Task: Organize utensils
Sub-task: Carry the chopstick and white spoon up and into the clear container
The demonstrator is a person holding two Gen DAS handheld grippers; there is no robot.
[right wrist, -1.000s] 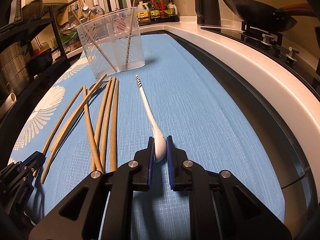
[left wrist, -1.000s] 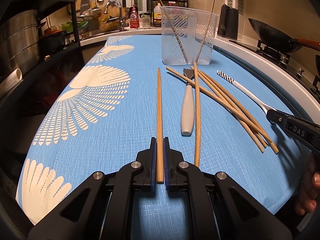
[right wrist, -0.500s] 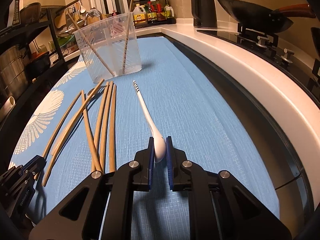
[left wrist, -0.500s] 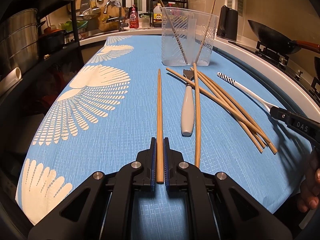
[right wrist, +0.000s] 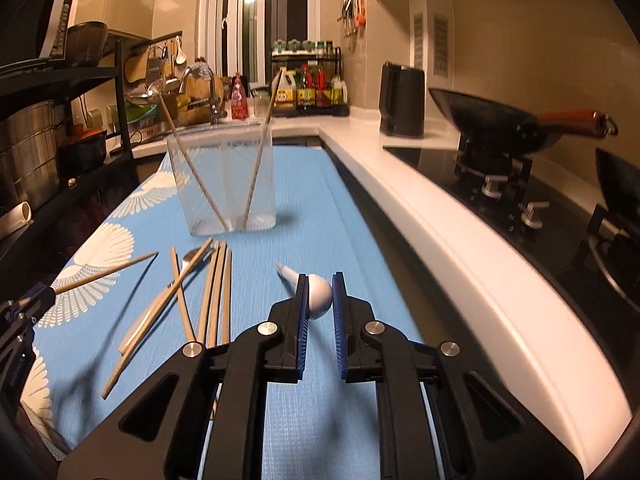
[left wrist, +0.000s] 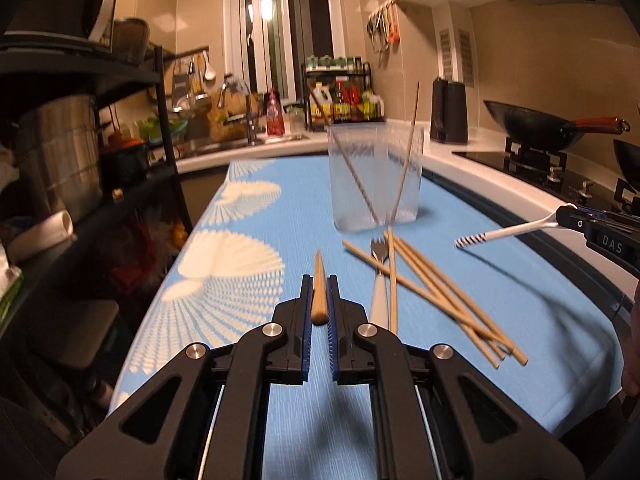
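On blue tablecloth (left wrist: 248,288) by stove: left gripper (left wrist: 319,300) clamps chopstick (left wrist: 319,288); right gripper (right wrist: 320,294) clamps white spoon (right wrist: 318,294).

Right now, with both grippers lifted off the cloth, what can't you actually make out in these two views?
- Spoon bowl, right wrist view: the pads cover its sides.
- Fork, left wrist view: chopsticks cross it; the left gripper hides the handle end.
- Held chopstick, left wrist view: foreshortened, so its length is unreadable.
- Bottle labels, both views: too small and blurred.
- Clear container rim: motion-blurred.
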